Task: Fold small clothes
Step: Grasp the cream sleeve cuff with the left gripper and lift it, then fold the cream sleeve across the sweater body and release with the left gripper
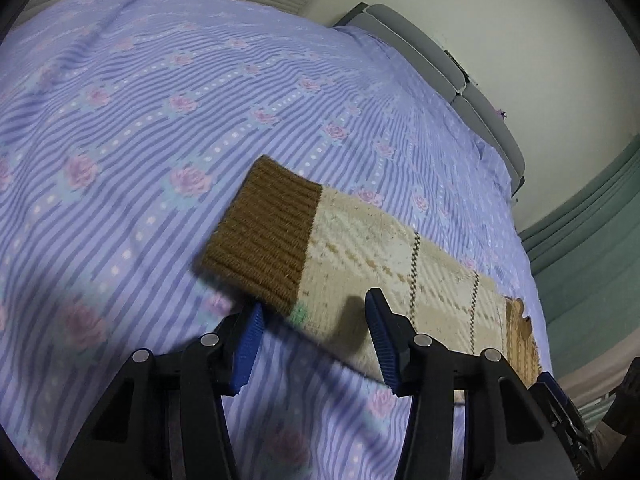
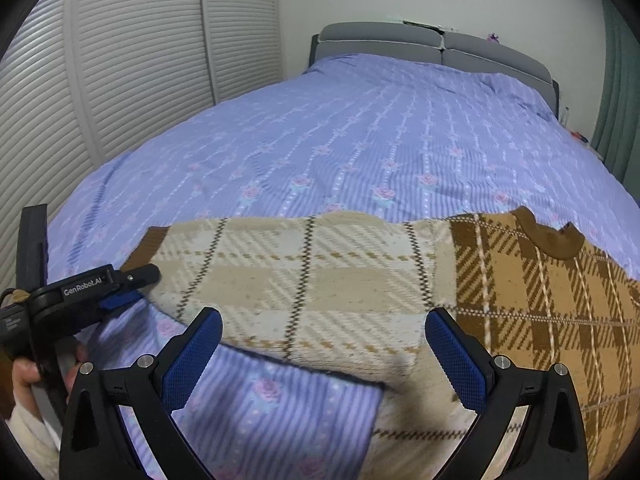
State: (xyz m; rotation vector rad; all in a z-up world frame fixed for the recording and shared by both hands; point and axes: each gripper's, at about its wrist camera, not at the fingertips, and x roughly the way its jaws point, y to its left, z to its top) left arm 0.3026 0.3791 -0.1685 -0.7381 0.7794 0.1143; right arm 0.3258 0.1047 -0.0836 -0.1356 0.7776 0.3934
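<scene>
A plaid knit sweater [image 2: 540, 300] with a brown collar [image 2: 556, 244] lies flat on the bed. Its cream sleeve [image 2: 300, 272] stretches left and ends in a brown ribbed cuff [image 1: 260, 232]. My left gripper [image 1: 316, 340] is at the near edge of the sleeve [image 1: 380, 248] just behind the cuff. Its blue pads stand apart with the sleeve edge between them, not pinched. From the right wrist it shows as the left gripper [image 2: 128, 288] at the cuff end. My right gripper [image 2: 324, 360] hovers wide open over the sleeve near the sweater's body, holding nothing.
The lilac striped bedcover [image 2: 360, 140] with pink roses runs back to a grey padded headboard [image 2: 400, 40]. Louvred wardrobe doors [image 2: 120, 80] stand on the left, a green curtain [image 2: 620, 80] on the right. A person's hand [image 2: 24, 376] holds the left gripper's handle.
</scene>
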